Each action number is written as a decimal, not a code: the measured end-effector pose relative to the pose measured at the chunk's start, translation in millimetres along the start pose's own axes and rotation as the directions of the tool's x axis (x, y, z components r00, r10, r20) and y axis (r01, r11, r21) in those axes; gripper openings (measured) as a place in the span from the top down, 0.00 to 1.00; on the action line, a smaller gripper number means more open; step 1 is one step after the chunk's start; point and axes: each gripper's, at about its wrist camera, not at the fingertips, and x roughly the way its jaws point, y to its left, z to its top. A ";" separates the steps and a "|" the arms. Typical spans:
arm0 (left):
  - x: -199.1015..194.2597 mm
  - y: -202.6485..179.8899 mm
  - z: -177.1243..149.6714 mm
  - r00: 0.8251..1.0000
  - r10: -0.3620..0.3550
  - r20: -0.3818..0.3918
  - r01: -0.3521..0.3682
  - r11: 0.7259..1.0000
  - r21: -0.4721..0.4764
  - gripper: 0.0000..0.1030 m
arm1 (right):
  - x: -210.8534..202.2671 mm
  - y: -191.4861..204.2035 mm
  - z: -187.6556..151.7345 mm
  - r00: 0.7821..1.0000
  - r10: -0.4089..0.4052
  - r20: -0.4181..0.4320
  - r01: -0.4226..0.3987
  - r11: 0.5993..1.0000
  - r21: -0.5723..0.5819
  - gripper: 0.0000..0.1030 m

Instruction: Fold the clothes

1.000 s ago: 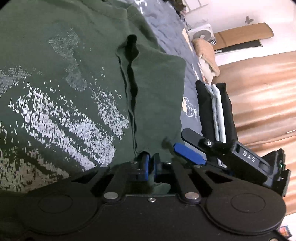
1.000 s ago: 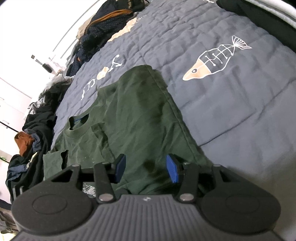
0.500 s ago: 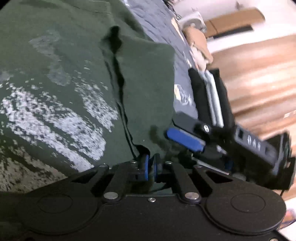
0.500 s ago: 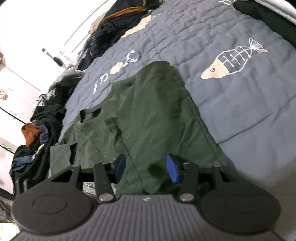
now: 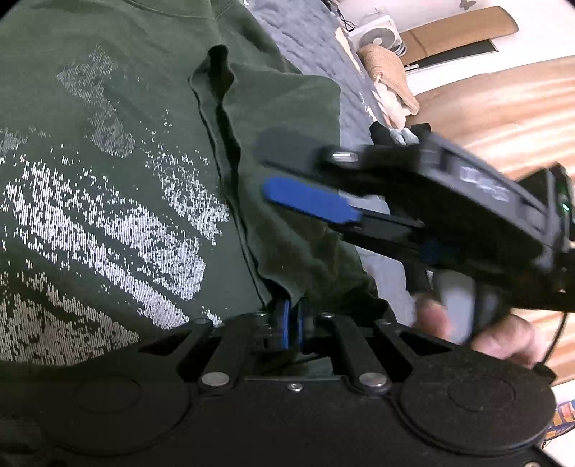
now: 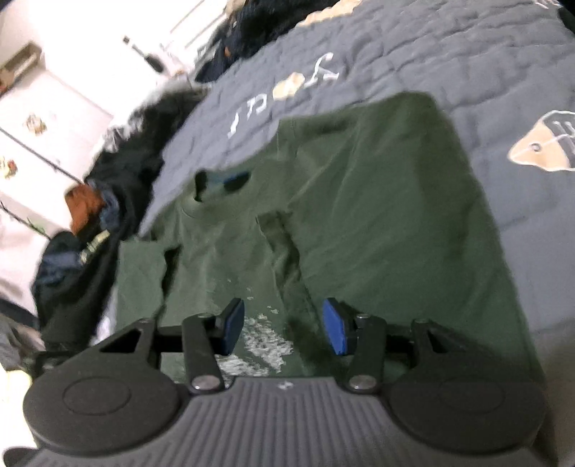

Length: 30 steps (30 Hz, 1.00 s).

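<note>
A dark green T-shirt (image 5: 107, 107) with a worn white print lies spread on a grey-blue quilt (image 6: 467, 72). One side panel is folded over its front, with a sleeve lying along the fold. My left gripper (image 5: 293, 323) is shut on the fabric's edge at the bottom of that fold. My right gripper (image 5: 284, 176) hovers over the folded panel, held by a hand (image 5: 485, 323), blurred from motion. In the right wrist view the right gripper (image 6: 284, 325) stands open above the shirt (image 6: 377, 215), nothing between its blue pads (image 6: 336, 325). The collar (image 6: 219, 183) lies farther off.
A heap of dark clothes (image 6: 90, 222) lies off the quilt's left edge. Past the shirt in the left wrist view are a beige cloth (image 5: 388, 68), a white fan (image 5: 377, 34) and orange curtains (image 5: 503, 107). A fish print (image 6: 546, 143) marks the quilt at right.
The right gripper has swung in over the shirt, closer to the left one, and now covers the folded stack behind it. The white print now shows between its pads. The left gripper stays clamped.
</note>
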 end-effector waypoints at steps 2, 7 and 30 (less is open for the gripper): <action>-0.9 2.1 -0.3 1.000 -0.005 -0.001 0.005 1.000 -0.004 0.95 | 3.3 4.7 2.6 1.000 -0.025 0.017 0.026 0.998 -0.053 0.53; -0.3 3.1 -0.2 1.000 -0.009 0.000 0.009 1.000 -0.007 0.95 | 6.8 20.3 11.0 0.988 -0.119 0.100 0.138 0.966 -0.218 0.53; 2.1 1.9 -2.8 1.000 0.003 0.001 -0.003 1.000 0.015 0.95 | 36.6 39.1 28.6 0.973 0.018 0.231 0.072 0.925 -0.373 1.00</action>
